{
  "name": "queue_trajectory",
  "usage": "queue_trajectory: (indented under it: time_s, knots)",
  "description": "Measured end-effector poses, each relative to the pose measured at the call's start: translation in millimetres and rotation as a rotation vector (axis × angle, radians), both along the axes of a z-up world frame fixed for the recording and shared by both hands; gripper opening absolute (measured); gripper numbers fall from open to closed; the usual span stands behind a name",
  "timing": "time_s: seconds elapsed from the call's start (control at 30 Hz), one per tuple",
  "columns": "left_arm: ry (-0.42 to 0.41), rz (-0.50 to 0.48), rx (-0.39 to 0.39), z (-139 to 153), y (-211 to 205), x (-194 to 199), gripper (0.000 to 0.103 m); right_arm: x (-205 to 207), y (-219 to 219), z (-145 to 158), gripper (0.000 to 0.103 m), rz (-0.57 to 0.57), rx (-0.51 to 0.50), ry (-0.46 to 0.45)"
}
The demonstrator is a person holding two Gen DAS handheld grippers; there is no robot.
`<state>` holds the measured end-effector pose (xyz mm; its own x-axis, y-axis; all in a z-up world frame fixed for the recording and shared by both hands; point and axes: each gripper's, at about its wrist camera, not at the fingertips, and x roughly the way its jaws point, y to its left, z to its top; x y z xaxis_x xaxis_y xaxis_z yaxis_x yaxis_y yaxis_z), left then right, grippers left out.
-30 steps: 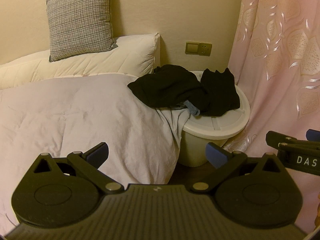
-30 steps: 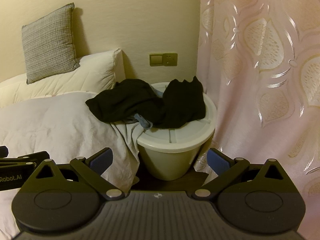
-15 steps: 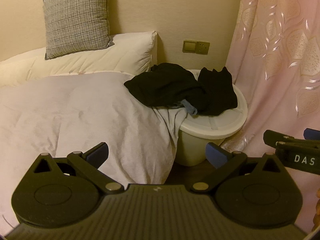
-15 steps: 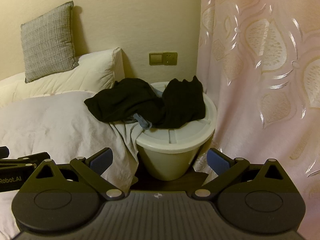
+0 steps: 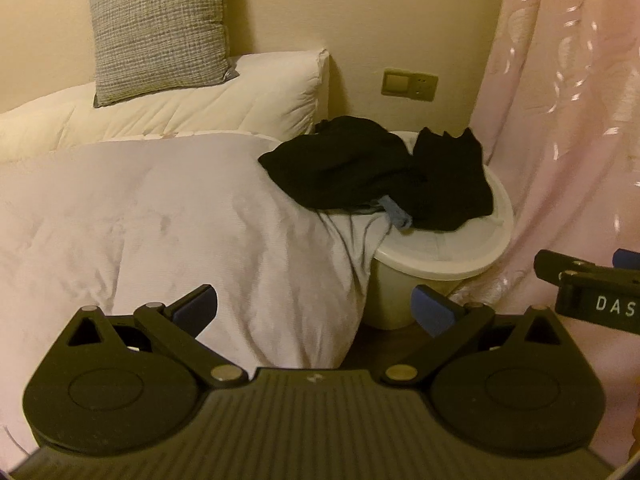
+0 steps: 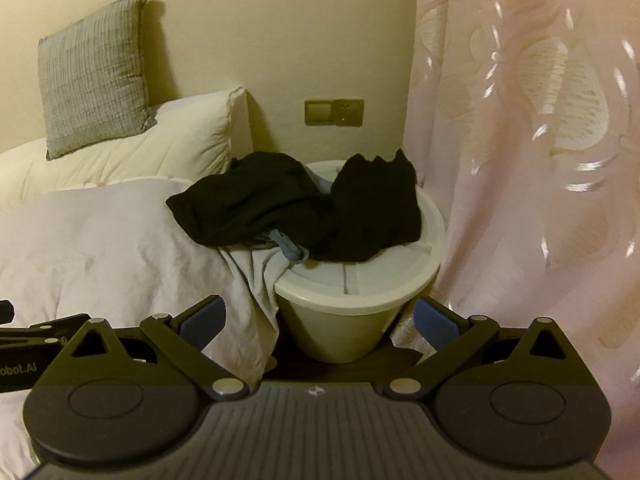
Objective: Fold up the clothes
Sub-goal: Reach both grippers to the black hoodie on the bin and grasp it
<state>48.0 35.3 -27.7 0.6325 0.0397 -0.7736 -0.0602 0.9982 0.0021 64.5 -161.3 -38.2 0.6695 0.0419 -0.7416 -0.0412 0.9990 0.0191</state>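
The crumpled black fabric clothes (image 5: 376, 176) lie ahead of both claws, draped half over the round white plastic lidded bin (image 5: 452, 248), half on the pale quilted duvet (image 5: 160, 232), likely dumped for sorting. I hold left claw (image 5: 314, 308) and right claw (image 6: 318, 320) released, well apart from them.

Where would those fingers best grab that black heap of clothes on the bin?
Probably the raised, peaked edge of the black clothes over the white bin, coming from above with the open right gripper: that edge stands up free, while the rest lies flat on the duvet.
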Motion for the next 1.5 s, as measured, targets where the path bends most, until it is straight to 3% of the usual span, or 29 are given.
queue_trajectory:
  time_s: [0.37, 0.53, 0.8, 1.0, 1.13, 1.23, 1.4, 1.5]
  knots:
    - [0.063, 0.012, -0.022, -31.4, 1.7, 55.3, 0.102, 66.1, -9.9, -43.3, 0.103, 0.025, 0.022, 0.09]
    - [0.101, 0.045, -0.014, -49.0, -6.6, 98.5, 0.102, 109.1, -15.7, -63.5, 0.103, 0.06, 0.01, 0.127]
    - [0.259, 0.067, -0.075, -89.8, -20.3, 181.3, 0.102, 187.4, -31.9, -93.8, 0.103, 0.096, 0.007, 0.159]
    - [0.335, 0.124, -0.16, -118.8, -23.2, 241.3, 0.102, 252.8, -39.3, -126.4, 0.103, 0.156, -0.013, 0.264]
    - [0.357, 0.177, -0.241, -135.1, -17.3, 271.5, 0.102, 294.0, -49.1, -153.5, 0.103, 0.16, 0.031, 0.363]
    - [0.375, 0.225, -0.307, -148.1, -10.7, 292.1, 0.101, 317.9, -54.1, -167.9, 0.103, 0.191, 0.042, 0.39]
    - [0.406, 0.303, -0.423, -173.9, -0.7, 320.0, 0.101, 348.4, -49.8, -197.8, 0.103, 0.291, -0.047, 0.398]
    - [0.424, 0.347, -0.459, -190.0, 3.5, 331.6, 0.101, 362.9, -54.6, -221.7, 0.103, 0.278, -0.068, 0.434]
